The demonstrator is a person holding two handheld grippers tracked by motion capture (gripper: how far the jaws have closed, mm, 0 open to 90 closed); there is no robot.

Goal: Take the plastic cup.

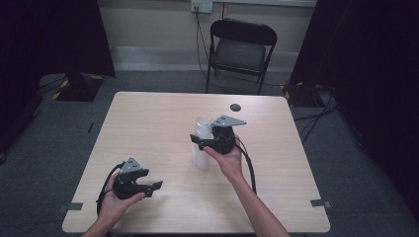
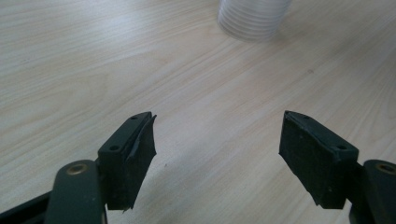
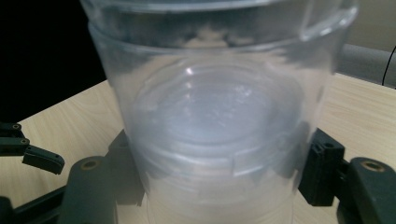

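Note:
A tall stack of clear plastic cups (image 1: 200, 145) stands near the middle of the pale wooden table (image 1: 148, 118). My right gripper (image 1: 201, 142) is shut on the stack from its right side; in the right gripper view the cups (image 3: 219, 107) sit between both jaws, which press on the walls. My left gripper (image 1: 154, 186) rests low near the table's front left, open, with nothing between its fingers. In the left gripper view its jaws (image 2: 217, 144) stand wide apart over bare wood, and the ribbed base of the cups (image 2: 252, 18) is ahead of them.
A small dark round object (image 1: 235, 106) lies on the table behind the cups. A black folding chair (image 1: 242, 49) stands beyond the far edge. Grey tape marks sit at the front corners (image 1: 75, 206) (image 1: 320, 203). Dark curtains hang on both sides.

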